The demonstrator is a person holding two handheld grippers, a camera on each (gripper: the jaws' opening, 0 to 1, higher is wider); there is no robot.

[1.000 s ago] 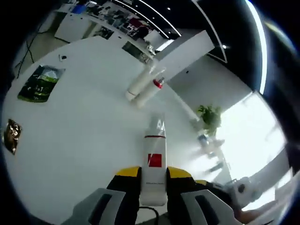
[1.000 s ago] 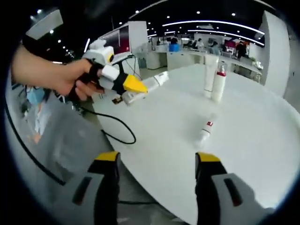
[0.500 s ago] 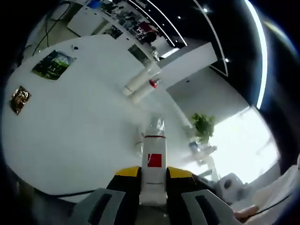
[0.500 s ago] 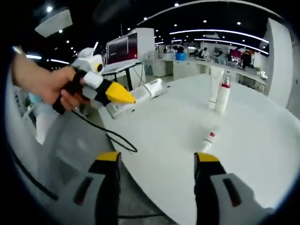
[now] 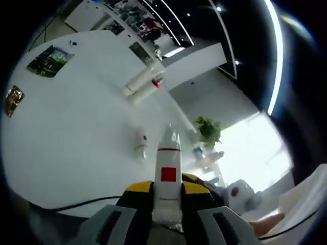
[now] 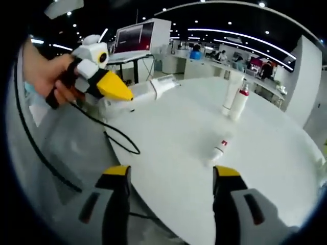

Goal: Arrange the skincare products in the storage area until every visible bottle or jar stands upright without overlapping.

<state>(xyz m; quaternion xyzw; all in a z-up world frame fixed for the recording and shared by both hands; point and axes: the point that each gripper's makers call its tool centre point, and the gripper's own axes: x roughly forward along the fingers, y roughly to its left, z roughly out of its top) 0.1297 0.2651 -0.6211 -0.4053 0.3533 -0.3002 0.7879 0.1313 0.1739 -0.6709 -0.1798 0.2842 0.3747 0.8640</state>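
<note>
My left gripper (image 5: 167, 191) is shut on a white tube with a red square label (image 5: 167, 176), held off the near edge of the round white table (image 5: 66, 122). The right gripper view shows that left gripper (image 6: 104, 84) in a hand, the white tube (image 6: 153, 89) sticking out over the table edge. A small white bottle with a red mark (image 5: 140, 146) (image 6: 218, 148) lies on its side mid-table. A tall white tube (image 6: 228, 96) and a red-capped bottle (image 6: 238, 101) stand upright together at the far side. My right gripper (image 6: 171, 176) is open, holding nothing, off the table's near edge.
A green packet (image 5: 49, 54) and a small brown packet (image 5: 13, 99) lie on the table away from the bottles. A black cable (image 6: 120, 143) crosses the table's near edge. Desks and a monitor (image 6: 135, 38) stand beyond; a potted plant (image 5: 207, 127) is past the table.
The left gripper with its tube has drawn back toward the table's near edge, so more of the table shows. The right gripper stays open and has hardly moved.
</note>
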